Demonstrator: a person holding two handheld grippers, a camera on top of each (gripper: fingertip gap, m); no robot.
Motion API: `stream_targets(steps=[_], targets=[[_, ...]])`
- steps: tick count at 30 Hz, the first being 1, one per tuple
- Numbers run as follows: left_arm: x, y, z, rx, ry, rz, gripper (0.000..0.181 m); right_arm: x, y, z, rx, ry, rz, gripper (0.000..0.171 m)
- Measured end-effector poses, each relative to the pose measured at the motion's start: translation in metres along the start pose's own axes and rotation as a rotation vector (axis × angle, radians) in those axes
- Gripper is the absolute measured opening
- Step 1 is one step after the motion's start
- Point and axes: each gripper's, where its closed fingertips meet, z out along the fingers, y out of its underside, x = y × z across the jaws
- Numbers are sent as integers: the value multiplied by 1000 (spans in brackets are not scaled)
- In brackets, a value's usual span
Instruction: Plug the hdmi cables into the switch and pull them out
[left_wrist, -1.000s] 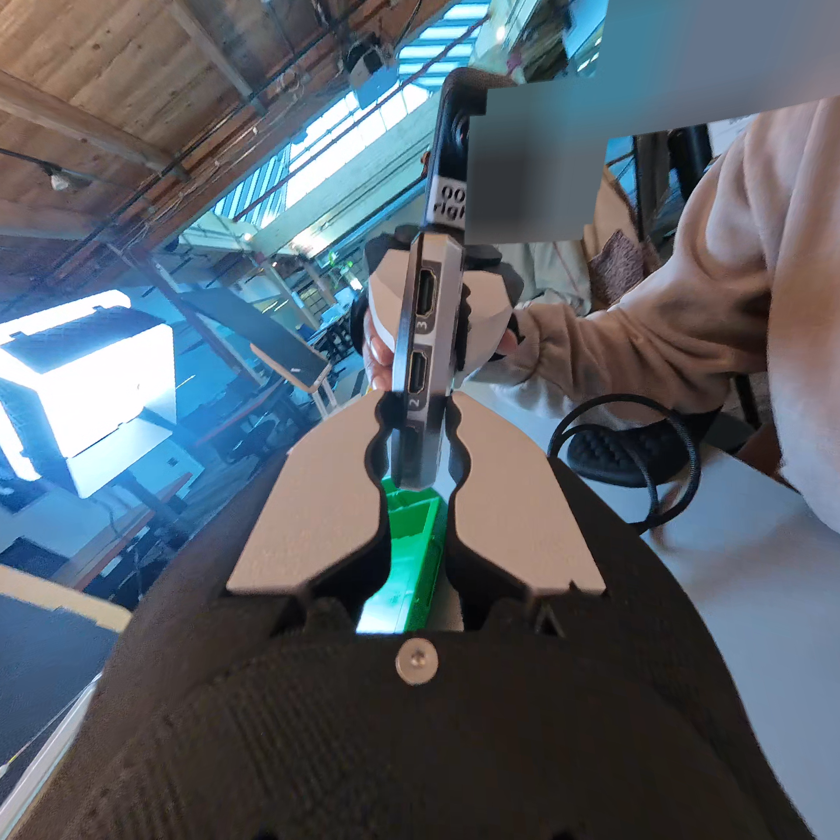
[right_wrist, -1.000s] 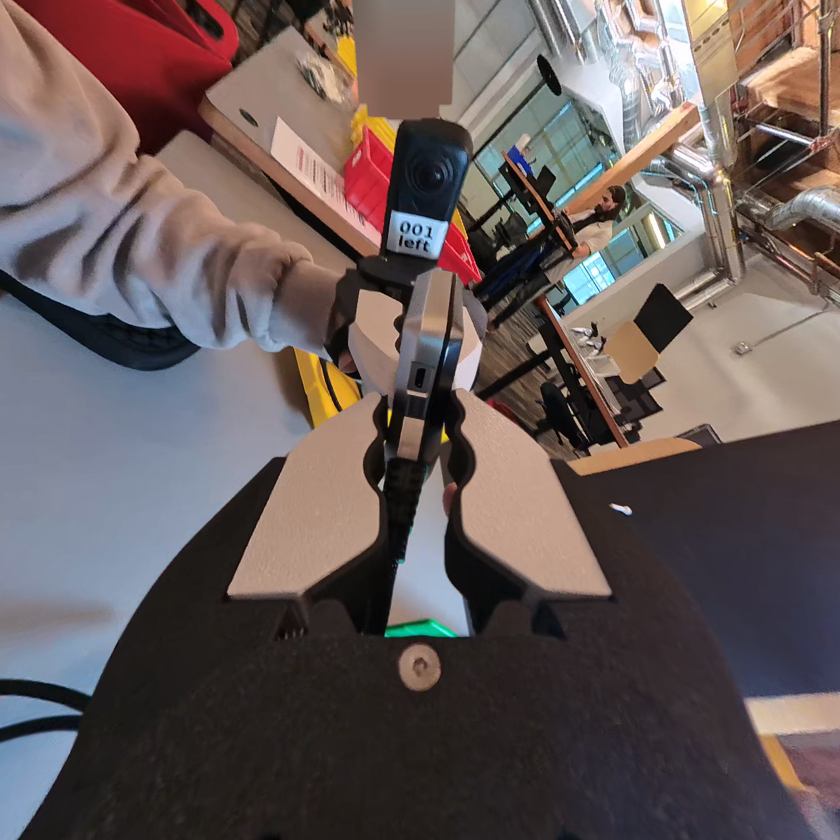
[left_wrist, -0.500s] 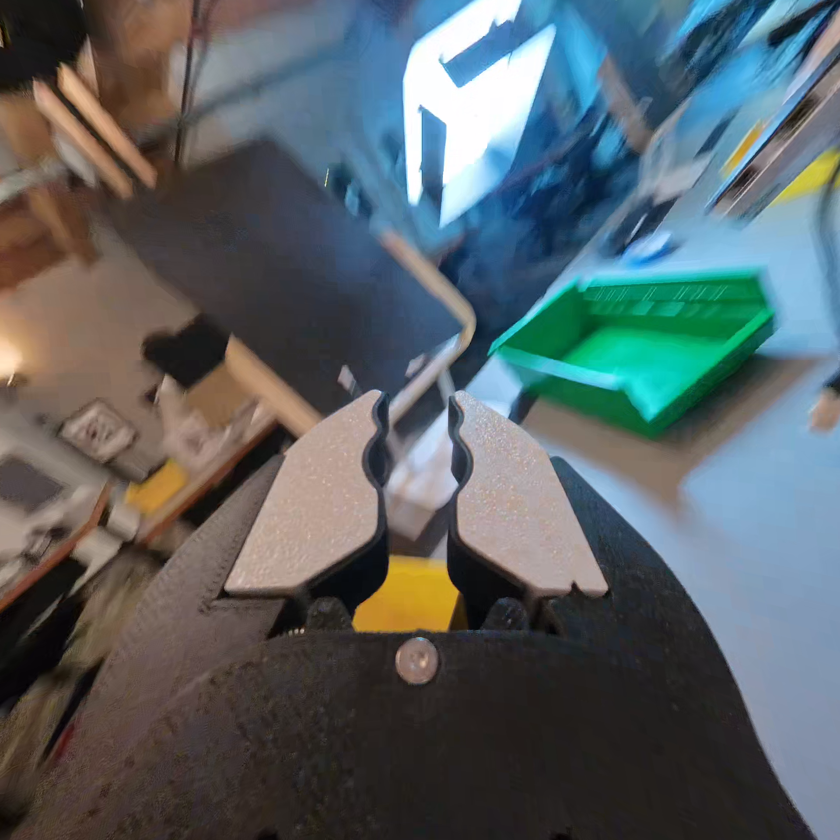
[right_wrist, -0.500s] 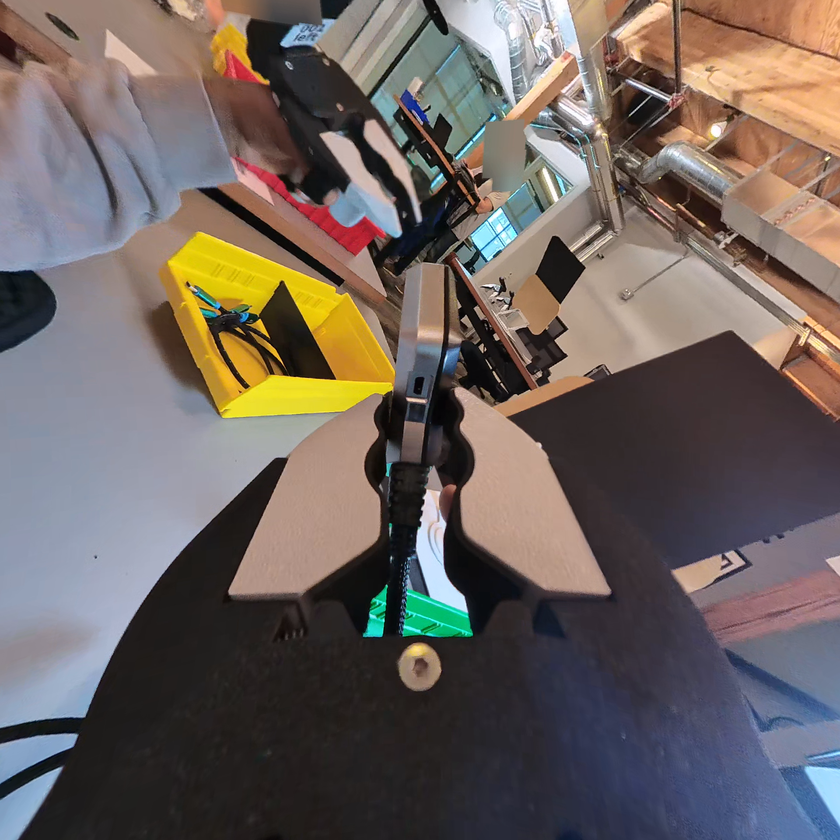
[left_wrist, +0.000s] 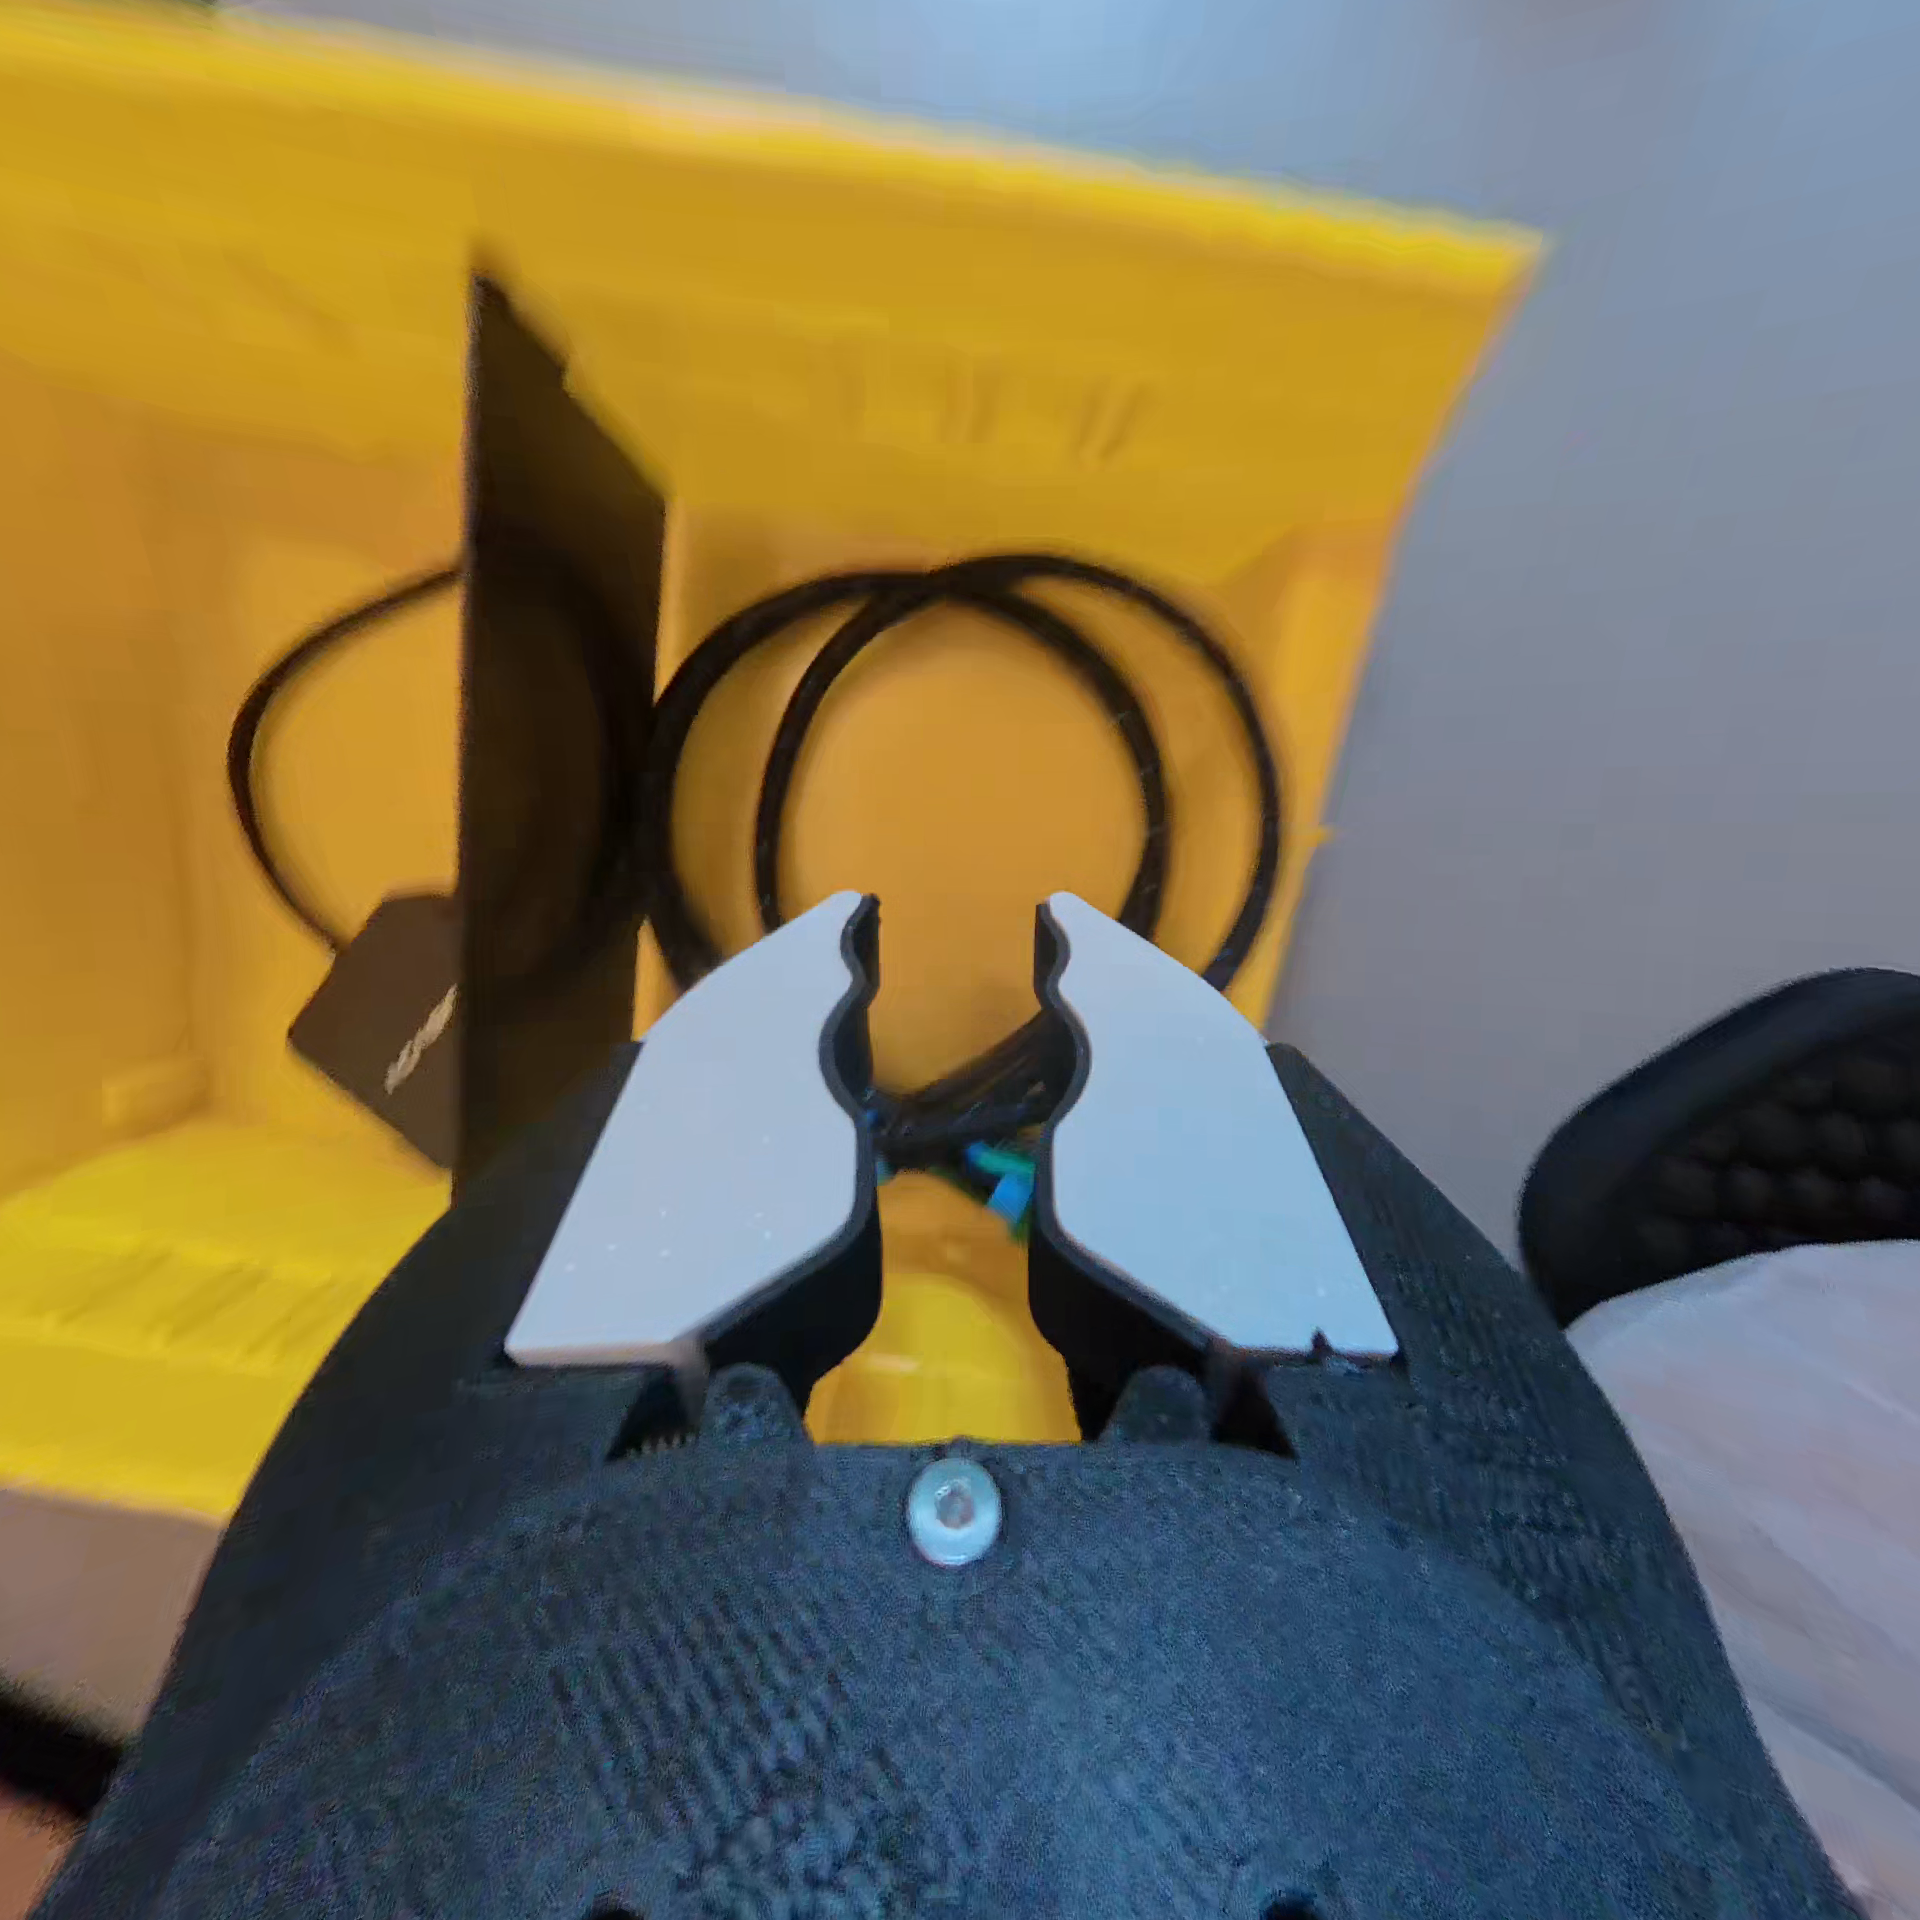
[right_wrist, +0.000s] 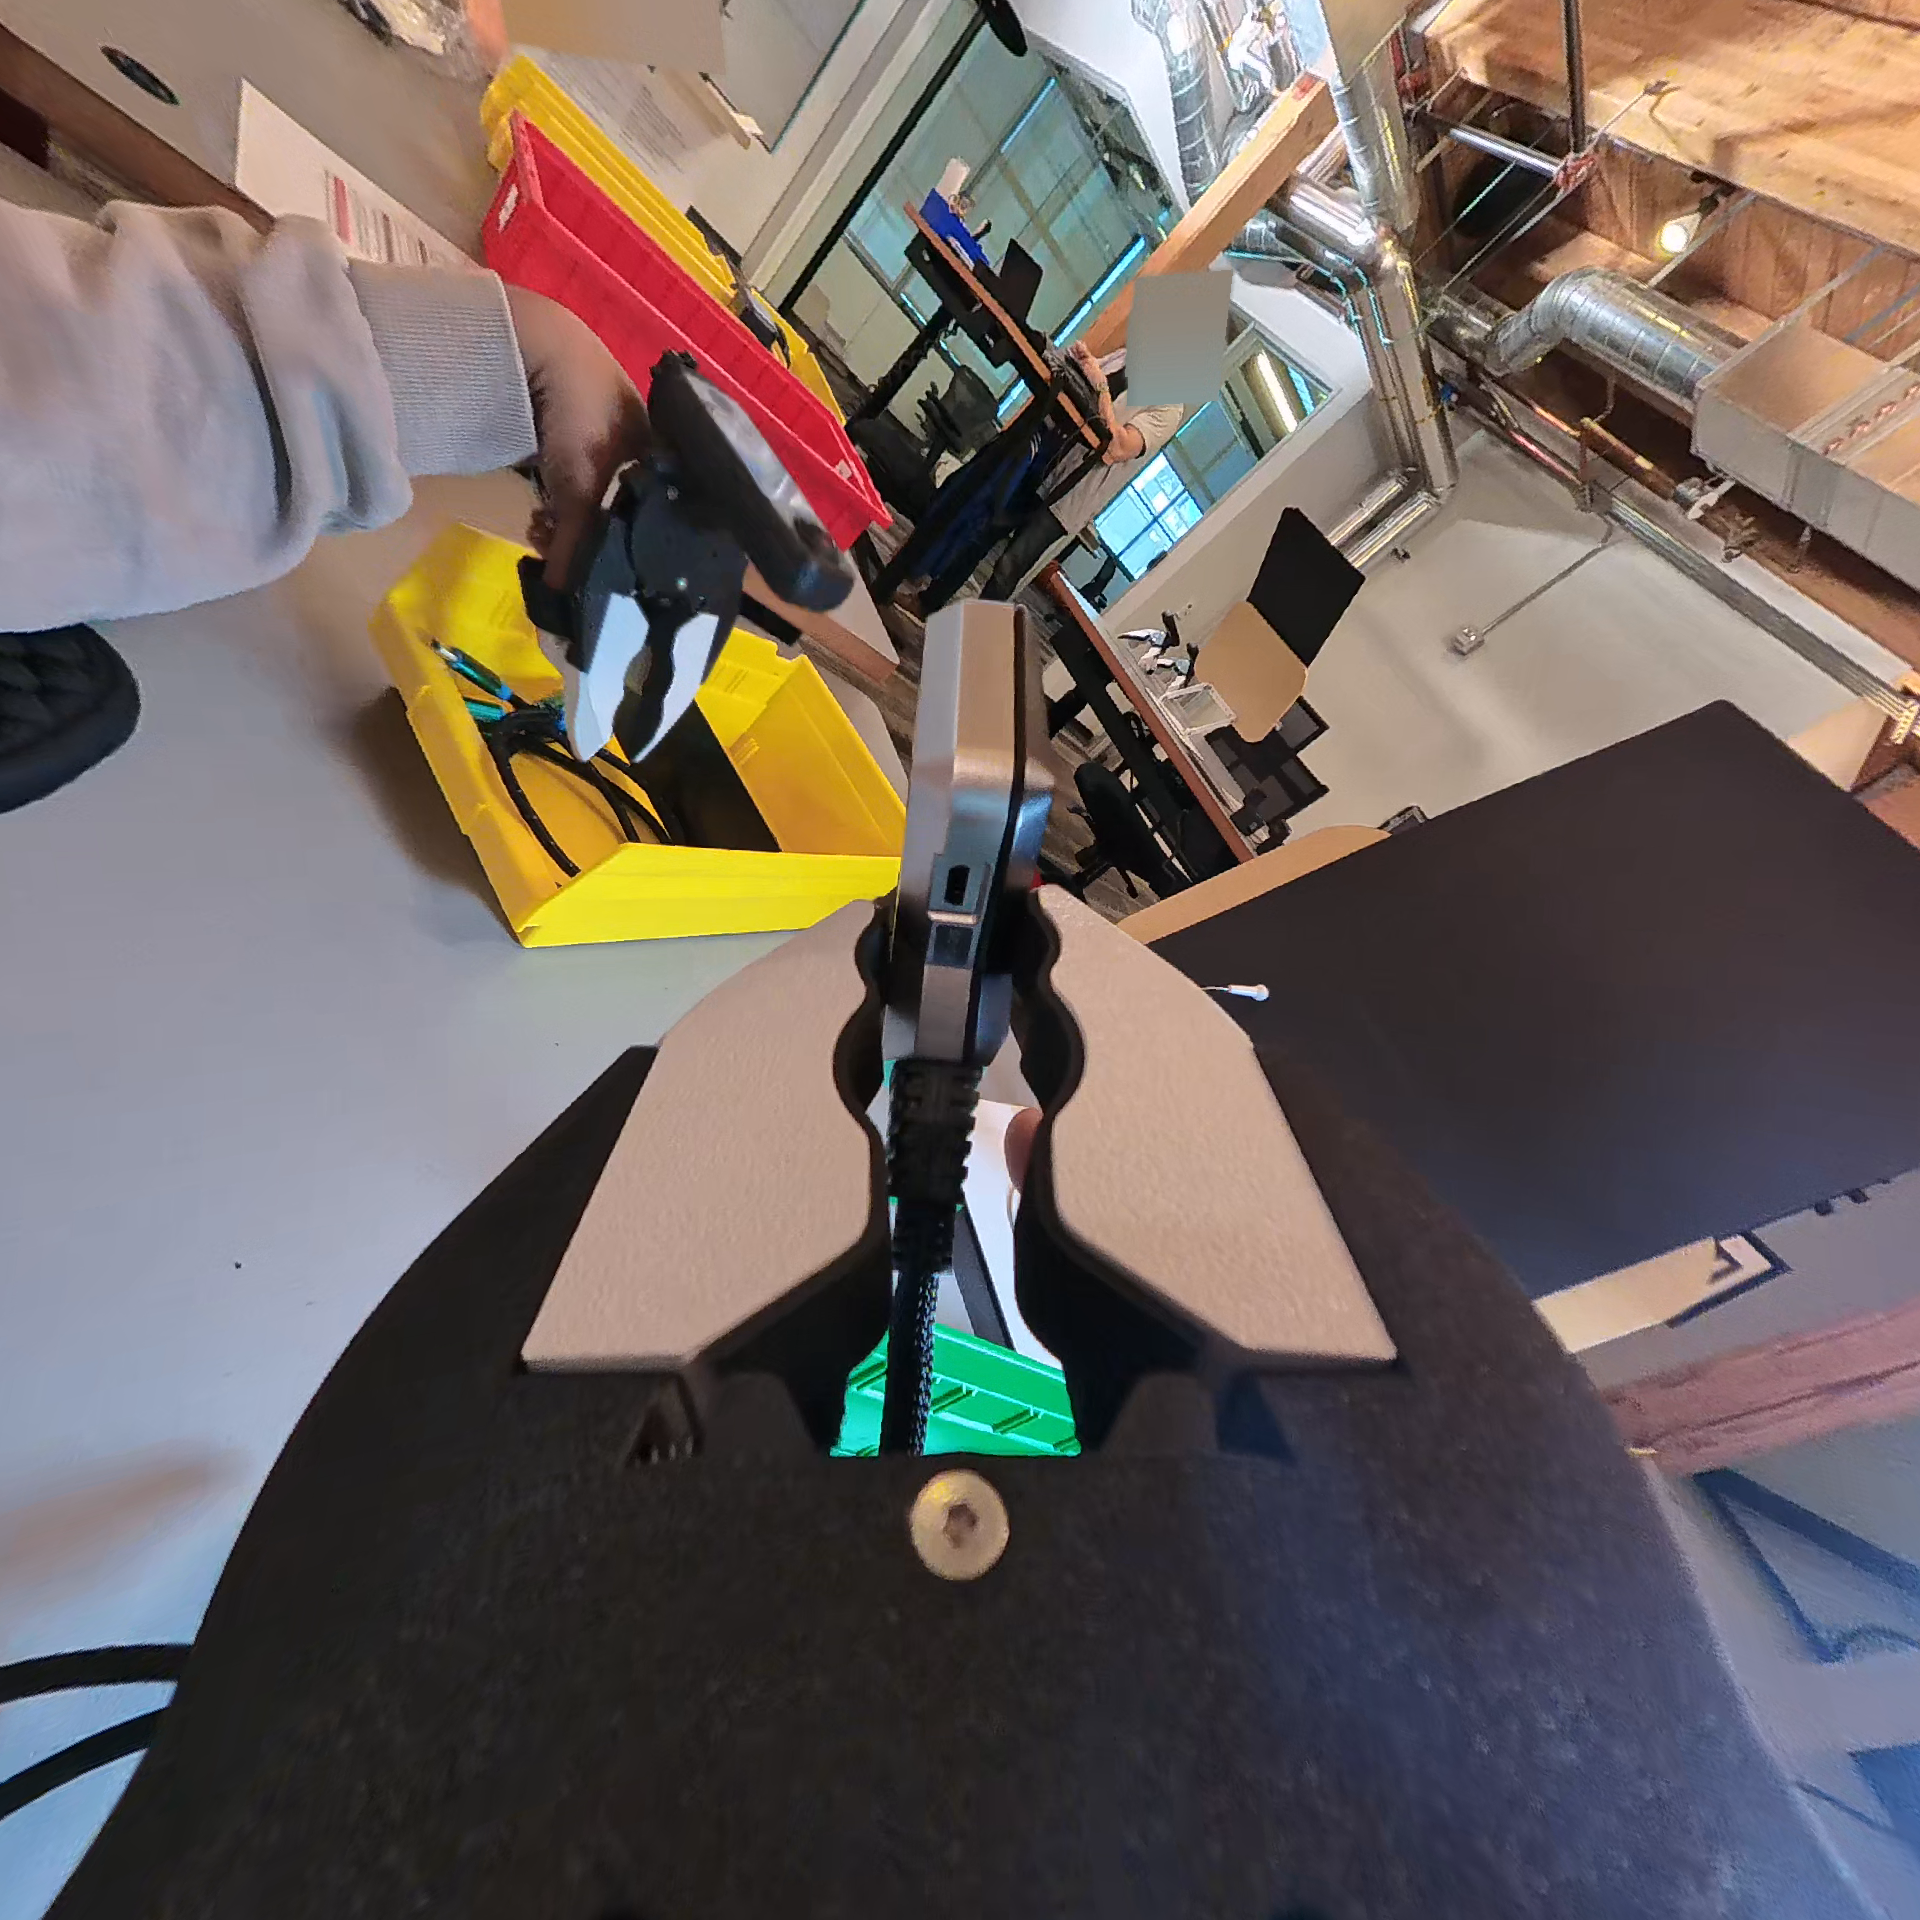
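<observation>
My right gripper is shut on the grey HDMI switch and holds it upright above the table, its black braided lead hanging down between the fingers. My left gripper is open and empty, pointing down into the yellow bin. It hovers just over the coiled black HDMI cables, whose blue and green plug ends lie between the fingers. In the right wrist view the left gripper shows above the same yellow bin.
A black divider stands in the bin, with a black box beside it. A green bin lies under my right gripper. Red and yellow bins sit on the far table. A black board lies to the right. Spacing between my two grippers at the tips: around 35 cm.
My left gripper let go of the switch, swung away and came down over the yellow bin's cables. My right gripper kept hold of the switch and stayed nearly still.
</observation>
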Motion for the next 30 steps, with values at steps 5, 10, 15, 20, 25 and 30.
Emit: stream_targets(steps=[5, 10, 15, 20, 25, 30], targets=[[50, -37, -10, 156, 168, 178, 28, 5, 3, -2, 18, -1, 41, 23], [57, -27, 28, -1, 263, 149, 33, 5, 3, -3, 14, -2, 42, 23], [64, -19, 34, -85, 324, 118, 19, 9, 5, -7, 14, 11, 46, 23], [45, -35, -2, 73, 149, 151, 12, 15, 6, -10, 12, 29, 45, 23], [16, -59, -68, 362, -169, 245, 9, 14, 7, -9, 17, 28, 53, 23], [41, -122, -165, 932, -311, 358, 7, 13, 6, -8, 17, 25, 50, 23]])
